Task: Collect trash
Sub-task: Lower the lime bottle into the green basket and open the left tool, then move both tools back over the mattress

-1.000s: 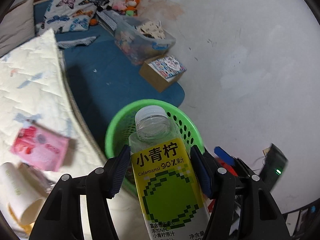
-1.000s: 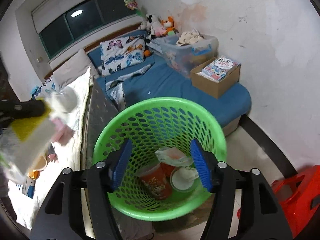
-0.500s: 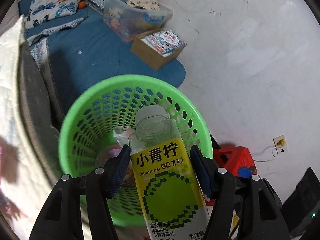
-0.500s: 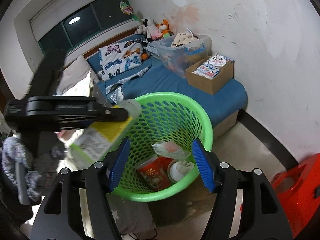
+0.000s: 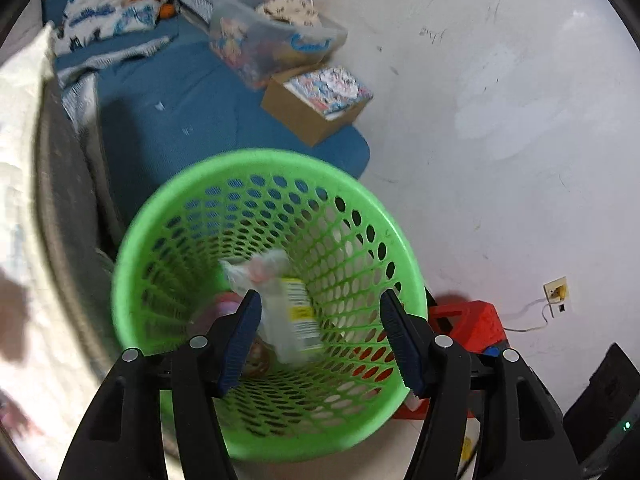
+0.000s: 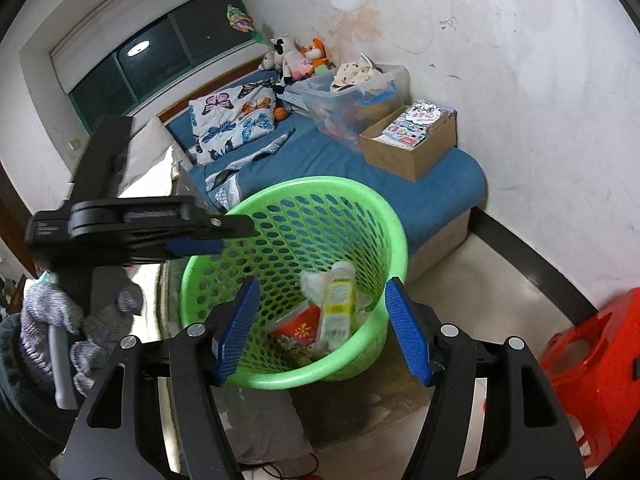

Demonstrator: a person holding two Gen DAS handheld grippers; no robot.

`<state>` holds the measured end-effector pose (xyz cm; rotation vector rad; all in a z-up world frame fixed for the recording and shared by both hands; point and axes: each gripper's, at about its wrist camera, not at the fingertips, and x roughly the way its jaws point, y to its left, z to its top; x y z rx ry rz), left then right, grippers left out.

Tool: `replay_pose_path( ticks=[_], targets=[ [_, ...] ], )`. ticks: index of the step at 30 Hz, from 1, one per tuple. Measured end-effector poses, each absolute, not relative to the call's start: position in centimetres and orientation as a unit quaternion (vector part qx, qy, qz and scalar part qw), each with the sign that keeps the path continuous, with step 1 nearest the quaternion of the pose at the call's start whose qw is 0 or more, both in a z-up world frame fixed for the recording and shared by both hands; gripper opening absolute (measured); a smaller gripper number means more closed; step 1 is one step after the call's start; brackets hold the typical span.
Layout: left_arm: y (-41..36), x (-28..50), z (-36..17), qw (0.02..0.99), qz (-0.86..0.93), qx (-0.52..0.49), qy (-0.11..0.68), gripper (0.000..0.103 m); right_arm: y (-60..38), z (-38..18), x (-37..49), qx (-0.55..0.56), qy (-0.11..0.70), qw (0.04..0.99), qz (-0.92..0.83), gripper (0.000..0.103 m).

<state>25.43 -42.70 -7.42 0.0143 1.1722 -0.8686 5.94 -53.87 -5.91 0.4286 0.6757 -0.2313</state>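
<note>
Drop step: left tongs [image 5: 320, 336] spread and empty above green basket [image 5: 172, 216], juice bottle [image 5: 294, 320] inside; right tongs [image 6: 322, 328] spread, empty; best withdrawn straight up, clear of rim.

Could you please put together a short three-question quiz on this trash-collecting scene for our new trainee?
1. True or false: the left gripper is clamped on the bottle.
2. Where does the bottle lie? A) on the blue mattress B) inside the green basket C) in the cardboard box
3. Fill in: the stool beside the basket is ____.

Key: 1. False; its jaws stand apart with nothing between the pads, above the basket. 2. B; it leans among a red cup and crumpled wrappers. 3. Red.
</note>
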Motion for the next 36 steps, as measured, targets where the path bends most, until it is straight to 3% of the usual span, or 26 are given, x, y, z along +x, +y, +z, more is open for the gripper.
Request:
replay_pose_path(
  ticks=[14,36],
  targets=[
    [-31.1,22.1,-0.8,0.806,-0.368,-0.009,0.463,0.061,-48.4,-2.8,5.9,0.176,0.314,0.931,-0.063,0.07],
    [-9.6,18.3,1.5,0.887,-0.209,-0.063,0.406,0.069,-35.9,-0.4,10.7,0.102,0.321,0.94,0.057,0.077]
  ],
)
